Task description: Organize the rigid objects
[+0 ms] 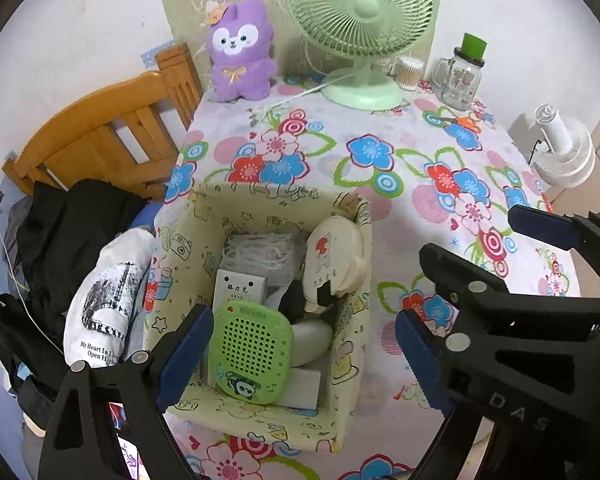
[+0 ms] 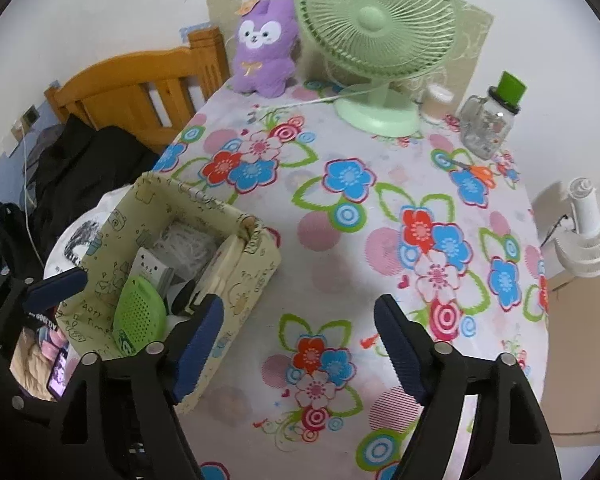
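While both the left gripper (image 1: 304, 354) and right gripper (image 2: 300, 346) hung wide and empty, the fabric box (image 1: 352, 356) at the table's (image 2: 340, 240) left edge seemingly held everything, so backing away without snagging its rim mattered.

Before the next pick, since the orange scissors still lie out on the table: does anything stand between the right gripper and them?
Nothing visible does. The right gripper is open and empty over bare tablecloth, and the orange scissors lie in the open beyond it. The glass jar stands behind them, apart.
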Action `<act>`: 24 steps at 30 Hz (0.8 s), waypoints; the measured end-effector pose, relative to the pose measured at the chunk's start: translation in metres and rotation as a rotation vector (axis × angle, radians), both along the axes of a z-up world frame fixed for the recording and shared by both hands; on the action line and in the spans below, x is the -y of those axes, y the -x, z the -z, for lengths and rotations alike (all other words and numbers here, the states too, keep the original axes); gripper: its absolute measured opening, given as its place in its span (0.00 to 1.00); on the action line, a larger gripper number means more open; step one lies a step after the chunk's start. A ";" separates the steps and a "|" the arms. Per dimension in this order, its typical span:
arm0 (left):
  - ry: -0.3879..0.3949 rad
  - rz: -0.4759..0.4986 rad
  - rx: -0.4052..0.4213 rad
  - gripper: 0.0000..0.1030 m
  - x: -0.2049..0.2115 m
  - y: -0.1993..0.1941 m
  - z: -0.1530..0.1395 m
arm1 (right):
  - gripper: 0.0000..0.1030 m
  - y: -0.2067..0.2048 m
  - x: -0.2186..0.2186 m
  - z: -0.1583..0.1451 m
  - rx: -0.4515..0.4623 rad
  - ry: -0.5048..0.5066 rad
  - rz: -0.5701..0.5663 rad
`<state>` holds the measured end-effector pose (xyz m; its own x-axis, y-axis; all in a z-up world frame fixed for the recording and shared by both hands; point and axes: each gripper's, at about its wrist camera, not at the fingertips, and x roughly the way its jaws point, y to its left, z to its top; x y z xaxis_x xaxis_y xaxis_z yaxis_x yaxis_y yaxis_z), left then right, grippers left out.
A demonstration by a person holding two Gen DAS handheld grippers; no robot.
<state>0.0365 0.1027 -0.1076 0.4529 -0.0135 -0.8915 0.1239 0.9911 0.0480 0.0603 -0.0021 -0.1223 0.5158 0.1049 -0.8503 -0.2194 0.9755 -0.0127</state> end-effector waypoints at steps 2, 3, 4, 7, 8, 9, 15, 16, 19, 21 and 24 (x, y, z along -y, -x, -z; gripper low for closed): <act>-0.002 0.005 0.009 0.91 0.003 0.002 -0.005 | 0.80 0.004 0.006 -0.005 0.007 -0.005 0.018; -0.003 0.008 0.015 0.91 0.005 0.003 -0.007 | 0.80 0.006 0.011 -0.008 0.010 -0.006 0.031; -0.003 0.013 0.020 0.91 0.008 0.004 -0.010 | 0.80 0.008 0.014 -0.010 0.013 -0.007 0.041; 0.001 0.024 0.034 0.92 0.014 0.008 -0.017 | 0.81 0.014 0.024 -0.018 0.028 -0.010 0.062; 0.003 0.025 0.038 0.92 0.016 0.010 -0.020 | 0.81 0.017 0.027 -0.021 0.035 -0.008 0.070; 0.002 0.027 0.042 0.93 0.019 0.011 -0.022 | 0.82 0.020 0.030 -0.025 0.046 -0.003 0.078; -0.001 0.037 0.063 0.93 0.029 0.022 -0.043 | 0.82 0.034 0.048 -0.043 0.087 0.007 0.121; 0.006 0.037 0.070 0.93 0.031 0.025 -0.048 | 0.82 0.037 0.051 -0.046 0.094 0.004 0.130; 0.013 0.047 0.086 0.93 0.035 0.031 -0.058 | 0.82 0.046 0.061 -0.057 0.112 0.000 0.159; 0.010 0.052 0.101 0.95 0.038 0.034 -0.065 | 0.82 0.050 0.066 -0.061 0.114 0.000 0.177; 0.011 0.064 0.120 0.96 0.045 0.040 -0.073 | 0.82 0.059 0.077 -0.069 0.097 -0.030 0.211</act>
<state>-0.0040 0.0576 -0.0345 0.5542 -0.0552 -0.8306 0.1812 0.9819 0.0556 0.0010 -0.0796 -0.0535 0.6079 0.0103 -0.7939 -0.0093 0.9999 0.0058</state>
